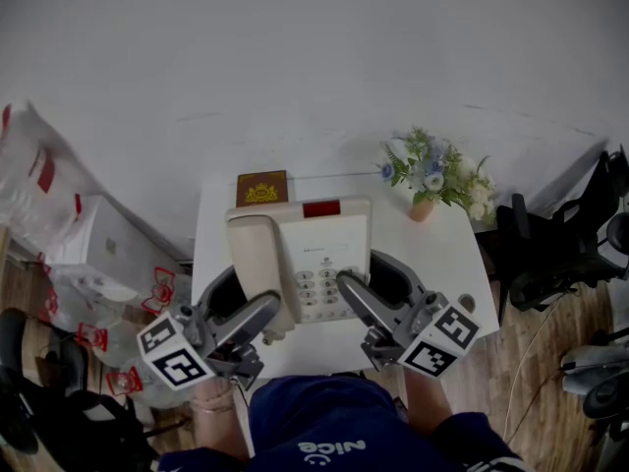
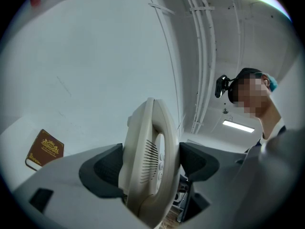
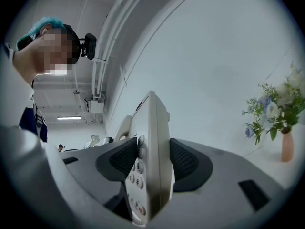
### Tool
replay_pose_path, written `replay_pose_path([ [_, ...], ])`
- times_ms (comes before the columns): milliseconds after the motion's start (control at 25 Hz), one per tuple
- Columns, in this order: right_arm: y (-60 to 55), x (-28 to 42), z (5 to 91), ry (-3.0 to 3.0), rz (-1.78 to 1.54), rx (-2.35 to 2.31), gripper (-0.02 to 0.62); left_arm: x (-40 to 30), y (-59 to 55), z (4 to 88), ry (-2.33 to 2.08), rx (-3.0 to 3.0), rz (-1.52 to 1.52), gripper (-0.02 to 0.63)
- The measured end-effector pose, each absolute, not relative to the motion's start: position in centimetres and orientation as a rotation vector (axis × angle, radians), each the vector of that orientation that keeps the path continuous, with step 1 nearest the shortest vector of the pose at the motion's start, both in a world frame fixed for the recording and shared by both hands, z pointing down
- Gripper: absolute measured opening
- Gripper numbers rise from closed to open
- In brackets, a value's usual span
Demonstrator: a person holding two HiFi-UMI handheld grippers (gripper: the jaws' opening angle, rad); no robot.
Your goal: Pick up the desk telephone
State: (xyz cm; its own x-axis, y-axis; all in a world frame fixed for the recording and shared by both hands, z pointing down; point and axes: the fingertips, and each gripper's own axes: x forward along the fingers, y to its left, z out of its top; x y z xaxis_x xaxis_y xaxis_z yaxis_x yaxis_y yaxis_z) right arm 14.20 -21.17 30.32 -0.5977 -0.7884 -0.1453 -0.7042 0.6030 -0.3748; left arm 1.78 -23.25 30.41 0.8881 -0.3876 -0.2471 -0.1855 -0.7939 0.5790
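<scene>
A cream desk telephone (image 1: 310, 254) with a keypad and a red label hangs above the small white table (image 1: 452, 254), tilted up toward me. My left gripper (image 1: 257, 315) is shut on its handset side; in the left gripper view the handset edge (image 2: 150, 161) fills the space between the dark pads (image 2: 102, 171). My right gripper (image 1: 356, 291) is shut on the keypad side, and the right gripper view has the phone body (image 3: 151, 166) edge-on, clamped between both pads (image 3: 188, 163).
A brown book (image 1: 261, 188) lies at the table's back left, also in the left gripper view as the book (image 2: 44, 149). A small vase of flowers (image 1: 432, 177) stands at the back right. Plastic bags (image 1: 59, 214) lie left of the table, dark chairs (image 1: 560, 244) to the right.
</scene>
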Motion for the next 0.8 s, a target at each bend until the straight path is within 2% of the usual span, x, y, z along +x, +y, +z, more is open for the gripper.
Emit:
replay_pose_path([
  [800, -21.34, 14.44, 30.97, 2.536, -0.412, -1.212, 0.230, 2.07, -23.37, 31.04, -0.412, 2.482, -0.456, 0.370],
])
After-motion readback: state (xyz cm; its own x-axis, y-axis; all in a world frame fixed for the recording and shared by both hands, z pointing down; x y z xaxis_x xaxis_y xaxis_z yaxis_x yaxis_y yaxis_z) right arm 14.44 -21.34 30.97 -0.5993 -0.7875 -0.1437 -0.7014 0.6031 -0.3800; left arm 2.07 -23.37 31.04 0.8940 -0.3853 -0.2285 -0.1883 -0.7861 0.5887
